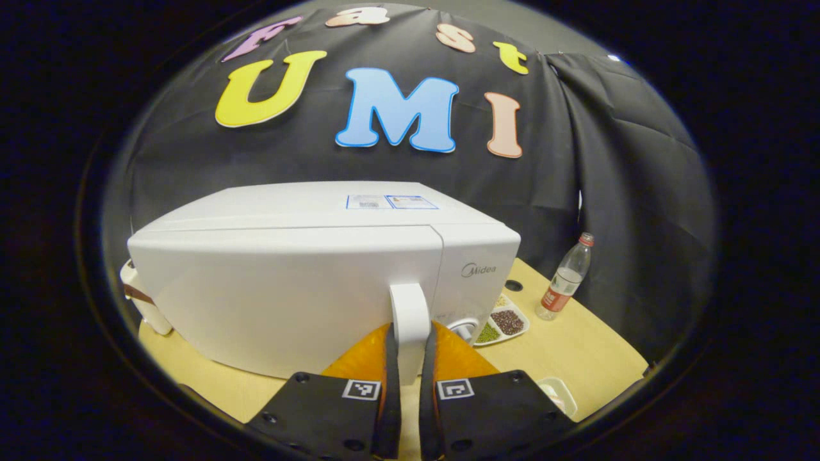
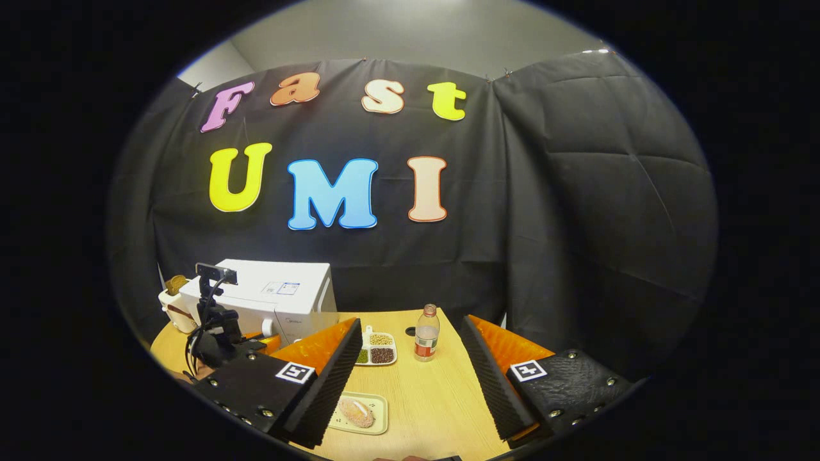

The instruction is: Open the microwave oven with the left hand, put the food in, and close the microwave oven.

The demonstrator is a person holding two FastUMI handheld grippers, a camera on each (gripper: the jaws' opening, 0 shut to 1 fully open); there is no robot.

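Observation:
The white microwave (image 1: 288, 282) stands on the wooden table (image 1: 589, 352), its door facing me. My left gripper (image 1: 409, 349) is shut on the door's white vertical handle (image 1: 410, 310), one finger on each side. Whether the door is ajar I cannot tell. In the right gripper view the microwave (image 2: 282, 298) sits at the back left, with the left gripper (image 2: 269, 339) against its front. My right gripper (image 2: 410, 378) hangs open above the table, nothing between its fingers. The food, a bread roll (image 2: 357, 413), lies on a pale tray (image 2: 379, 403) just ahead of its left finger.
A plastic bottle (image 2: 426, 333) and a divided dish of beans (image 2: 377, 349) stand right of the microwave. The same bottle (image 1: 567, 282) and dish (image 1: 503, 323) appear in the left gripper view. A white toaster-like appliance (image 2: 174, 304) sits left of the microwave.

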